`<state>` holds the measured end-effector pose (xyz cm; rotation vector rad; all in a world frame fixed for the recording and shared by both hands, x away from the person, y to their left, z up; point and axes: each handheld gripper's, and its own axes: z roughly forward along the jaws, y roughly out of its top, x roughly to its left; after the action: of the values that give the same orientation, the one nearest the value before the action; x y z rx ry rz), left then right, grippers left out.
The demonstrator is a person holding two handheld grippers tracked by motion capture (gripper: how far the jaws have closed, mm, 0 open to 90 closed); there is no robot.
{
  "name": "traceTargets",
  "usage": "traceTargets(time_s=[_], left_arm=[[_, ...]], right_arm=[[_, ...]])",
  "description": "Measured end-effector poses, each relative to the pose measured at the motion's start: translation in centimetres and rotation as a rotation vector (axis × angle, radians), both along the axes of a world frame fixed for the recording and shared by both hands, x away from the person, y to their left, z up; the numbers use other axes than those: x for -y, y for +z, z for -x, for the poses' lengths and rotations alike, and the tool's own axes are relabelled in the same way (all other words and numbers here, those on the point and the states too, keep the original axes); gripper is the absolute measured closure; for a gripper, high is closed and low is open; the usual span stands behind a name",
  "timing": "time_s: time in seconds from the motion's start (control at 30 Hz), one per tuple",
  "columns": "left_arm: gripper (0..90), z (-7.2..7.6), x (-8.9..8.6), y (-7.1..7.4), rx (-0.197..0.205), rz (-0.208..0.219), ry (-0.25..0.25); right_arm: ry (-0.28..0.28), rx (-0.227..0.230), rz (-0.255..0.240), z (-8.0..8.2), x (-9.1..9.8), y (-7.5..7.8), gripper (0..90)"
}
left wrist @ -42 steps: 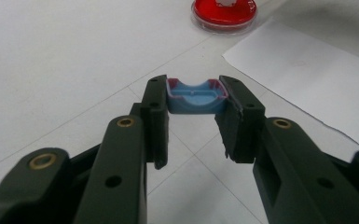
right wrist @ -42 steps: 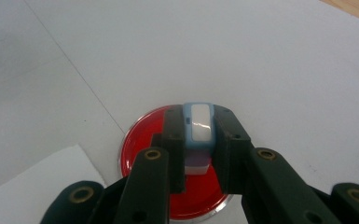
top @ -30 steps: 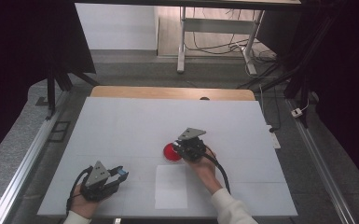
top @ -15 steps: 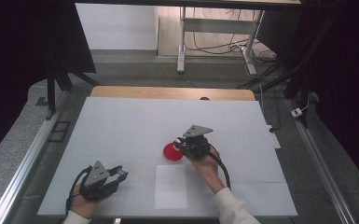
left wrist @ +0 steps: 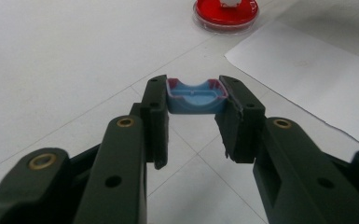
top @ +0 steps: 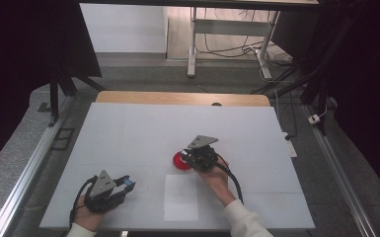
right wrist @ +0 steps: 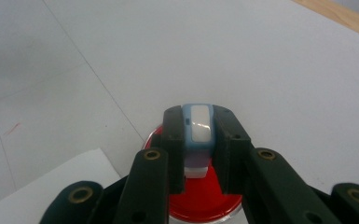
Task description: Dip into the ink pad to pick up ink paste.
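Observation:
My left gripper [top: 126,185] rests low at the table's near left, shut on a small blue cap [top: 129,182]. In the left gripper view, the cap [left wrist: 196,98] sits between the two pads of that gripper [left wrist: 196,91], hollow side up, with a reddish rim. My right gripper [top: 186,157] is near the table's middle, over a round red dish [top: 177,161]. Its jaws, seen in the right gripper view [right wrist: 199,116], are shut on a small light-blue and white block [right wrist: 199,133] standing upright over the red dish [right wrist: 205,207]. Whether the block touches the dish I cannot tell.
A white sheet of paper [top: 181,197] lies on the white table [top: 143,128] just in front of the dish, between the two hands. A wooden strip [top: 177,98] runs along the far edge. Metal rails flank the table on both sides.
The right gripper has wavered slightly sideways over the red dish and come back. The left gripper has stayed in place.

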<state>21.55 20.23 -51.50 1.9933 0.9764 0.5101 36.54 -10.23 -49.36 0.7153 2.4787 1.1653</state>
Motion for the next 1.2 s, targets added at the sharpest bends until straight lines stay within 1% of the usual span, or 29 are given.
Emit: traceTargets(time_s=[0.13,0.63,0.7,0.83,1.03,1.1,1.17,1.2], left_arm=[[64.9,0.00,0.02,-0.01,0.000,0.000,-0.001],[64.9,0.03,-0.03,-0.01,0.000,0.002,0.001],[64.9,0.05,-0.02,-0.01,0.001,0.003,0.001],[64.9,0.06,-0.02,0.00,0.001,0.002,0.001],[64.8,0.05,-0.04,-0.01,0.001,0.002,0.003],[64.9,0.05,-0.01,-0.01,0.000,0.000,0.004],[64.8,0.08,0.05,-0.01,0.000,-0.001,0.004],[64.8,0.10,0.05,-0.01,0.000,-0.001,0.004]], right_arm=[[-0.001,-0.003,0.012,-0.12,-0.01,-0.32,75.0],[-0.006,-0.004,0.021,-0.11,-0.16,-0.57,75.1],[-0.007,-0.002,0.031,-0.09,-0.21,-0.65,75.1],[-0.008,0.001,0.026,-0.07,-0.26,-0.74,75.1],[-0.014,-0.009,0.023,-0.16,-0.09,-0.83,75.2],[-0.010,-0.014,0.007,-0.22,-0.04,-0.96,75.3],[-0.011,-0.012,0.016,-0.10,-0.05,-0.97,75.3],[-0.014,-0.002,0.024,-0.03,-0.08,-0.99,75.4]])
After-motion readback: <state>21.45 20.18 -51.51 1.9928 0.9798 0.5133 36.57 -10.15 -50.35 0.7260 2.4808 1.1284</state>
